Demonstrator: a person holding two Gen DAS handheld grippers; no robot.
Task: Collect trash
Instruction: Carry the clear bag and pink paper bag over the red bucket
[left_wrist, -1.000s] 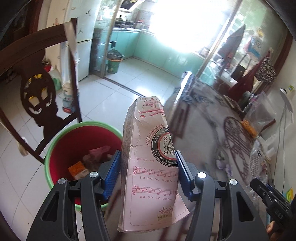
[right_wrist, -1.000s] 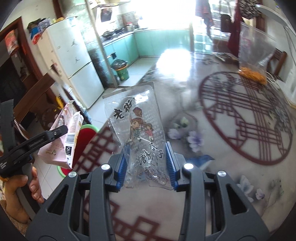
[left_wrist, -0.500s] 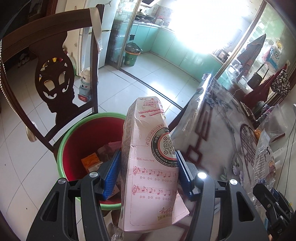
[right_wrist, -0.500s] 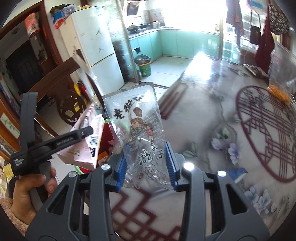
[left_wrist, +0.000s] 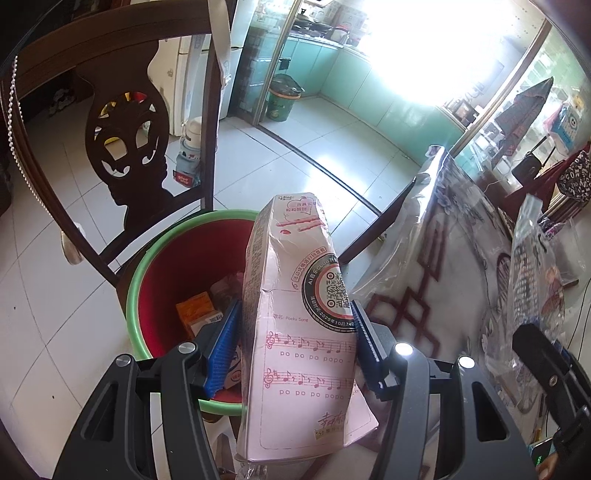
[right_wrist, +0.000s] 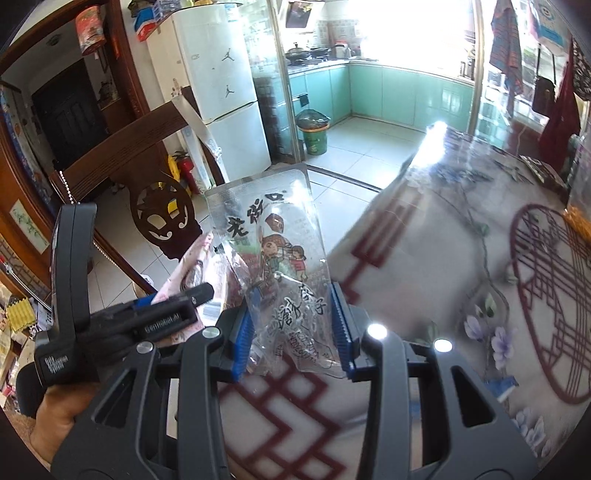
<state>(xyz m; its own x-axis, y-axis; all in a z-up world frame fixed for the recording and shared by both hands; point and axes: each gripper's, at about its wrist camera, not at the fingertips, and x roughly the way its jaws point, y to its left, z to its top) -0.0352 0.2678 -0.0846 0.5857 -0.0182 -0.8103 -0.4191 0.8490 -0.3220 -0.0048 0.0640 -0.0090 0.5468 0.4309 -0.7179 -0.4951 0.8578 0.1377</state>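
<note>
Carton (left_wrist: 299, 332): light, crushable card, pinched mid-body in my left tongs (left_wrist: 291, 347) above the bin (left_wrist: 144, 277). Wrapper (right_wrist: 284, 280): flimsy, slippery film, pinched low in my right tongs (right_wrist: 291, 328).

A pink box (left_wrist: 295, 332) with music notes and a round black code stands upright, held up in the air over a red bin (left_wrist: 184, 266) with a green rim. The bin has trash inside. A clear crinkly wrapper (right_wrist: 284, 280) with cartoon kids is held upright too.
</note>
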